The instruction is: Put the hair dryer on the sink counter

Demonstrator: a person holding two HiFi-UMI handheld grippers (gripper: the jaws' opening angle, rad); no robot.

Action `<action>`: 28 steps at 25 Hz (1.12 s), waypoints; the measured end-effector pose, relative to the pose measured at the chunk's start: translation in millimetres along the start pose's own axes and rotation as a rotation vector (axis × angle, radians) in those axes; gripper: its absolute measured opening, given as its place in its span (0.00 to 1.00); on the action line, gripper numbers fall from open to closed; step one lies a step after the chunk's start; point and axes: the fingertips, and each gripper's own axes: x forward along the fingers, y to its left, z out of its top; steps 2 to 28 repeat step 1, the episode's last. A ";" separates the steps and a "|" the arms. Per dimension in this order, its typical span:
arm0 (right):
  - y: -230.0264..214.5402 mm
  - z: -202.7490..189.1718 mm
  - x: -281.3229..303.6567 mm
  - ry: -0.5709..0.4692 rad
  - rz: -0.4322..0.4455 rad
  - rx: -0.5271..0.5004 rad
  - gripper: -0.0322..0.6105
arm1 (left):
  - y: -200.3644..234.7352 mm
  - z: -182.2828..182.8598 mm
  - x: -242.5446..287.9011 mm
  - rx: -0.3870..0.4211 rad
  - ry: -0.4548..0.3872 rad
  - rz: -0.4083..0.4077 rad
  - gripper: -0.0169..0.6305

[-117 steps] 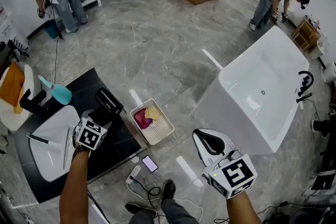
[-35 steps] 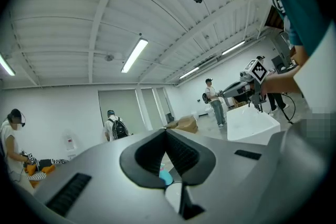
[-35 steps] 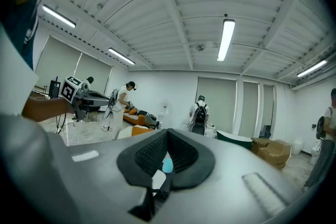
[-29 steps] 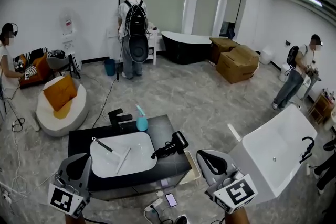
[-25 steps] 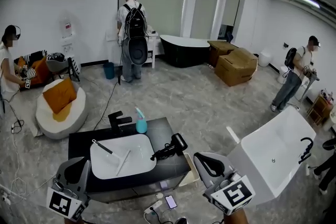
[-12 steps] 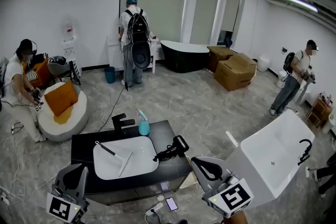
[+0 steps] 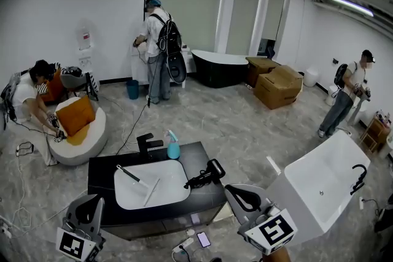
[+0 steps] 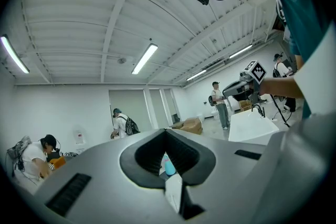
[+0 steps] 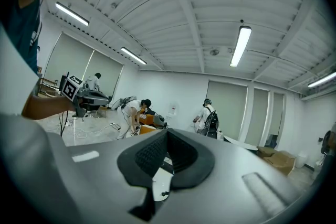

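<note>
Head view: hair dryer (image 7: pixel 206 173) lies on sink counter (image 7: pixel 195 155), at its right edge.
Your left gripper (image 7: pixel 91 202) and right gripper (image 7: pixel 238 192) hang short of it, jaws pressed together, empty.

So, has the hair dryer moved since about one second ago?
No. The hair dryer lies at the same place on the black counter, just right of the white basin.

No legible text, label, brand or number shows in any view.
</note>
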 end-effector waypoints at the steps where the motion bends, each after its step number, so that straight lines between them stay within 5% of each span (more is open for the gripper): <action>1: 1.3 -0.2 -0.6 0.002 -0.001 0.001 0.06 | 0.0 -0.7 -2.0 0.000 0.001 0.000 0.04; 28: 1.3 -0.2 -0.6 0.002 -0.001 0.001 0.06 | 0.0 -0.7 -2.0 0.000 0.001 0.000 0.04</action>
